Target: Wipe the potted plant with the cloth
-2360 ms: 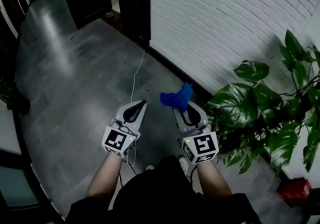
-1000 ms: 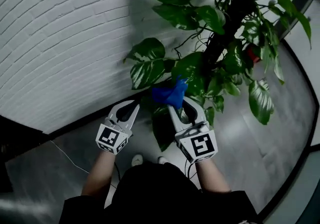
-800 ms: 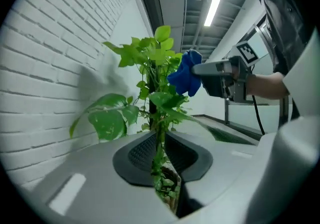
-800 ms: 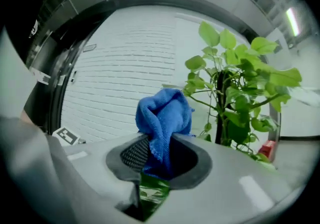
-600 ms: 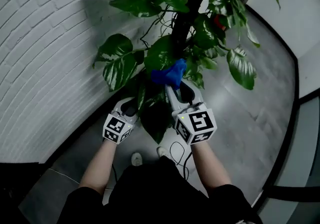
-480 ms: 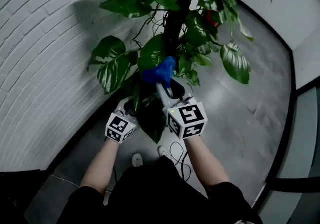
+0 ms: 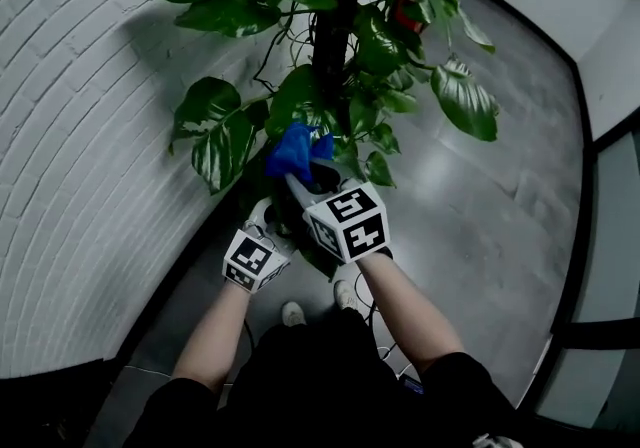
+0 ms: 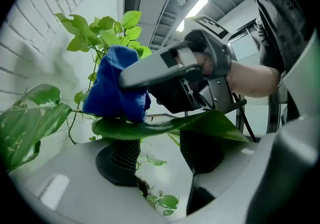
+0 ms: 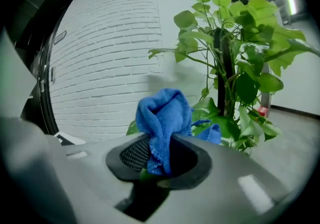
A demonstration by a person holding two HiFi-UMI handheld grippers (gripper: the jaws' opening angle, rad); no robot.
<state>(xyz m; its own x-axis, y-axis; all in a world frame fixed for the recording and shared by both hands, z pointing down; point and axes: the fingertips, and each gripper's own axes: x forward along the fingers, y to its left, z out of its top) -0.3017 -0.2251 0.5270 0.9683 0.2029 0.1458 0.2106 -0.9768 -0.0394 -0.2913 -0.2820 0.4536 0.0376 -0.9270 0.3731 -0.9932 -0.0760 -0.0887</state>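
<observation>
The potted plant (image 7: 335,6) climbs a dark pole beside a white brick wall. My right gripper (image 7: 303,179) is shut on a bunched blue cloth (image 7: 293,149), which also shows in the right gripper view as the cloth (image 9: 163,115) pinched between the jaws. In the left gripper view the cloth (image 8: 116,89) rests on top of a long green leaf (image 8: 165,124). My left gripper (image 8: 162,154) is just beneath that leaf; its jaws have just been opening and stand open, the leaf lying across their tips without being pinched. In the head view the left gripper (image 7: 268,226) is partly hidden by leaves.
The white brick wall (image 7: 70,136) runs along the left, close behind the plant. Grey floor (image 7: 500,206) spreads out to the right. A small red object (image 7: 405,14) sits among the leaves near the pole. The person's shoes (image 7: 292,313) are below the grippers.
The right gripper has carried the cloth down and left onto a low leaf. The left gripper has moved in under that leaf, close beside the right one.
</observation>
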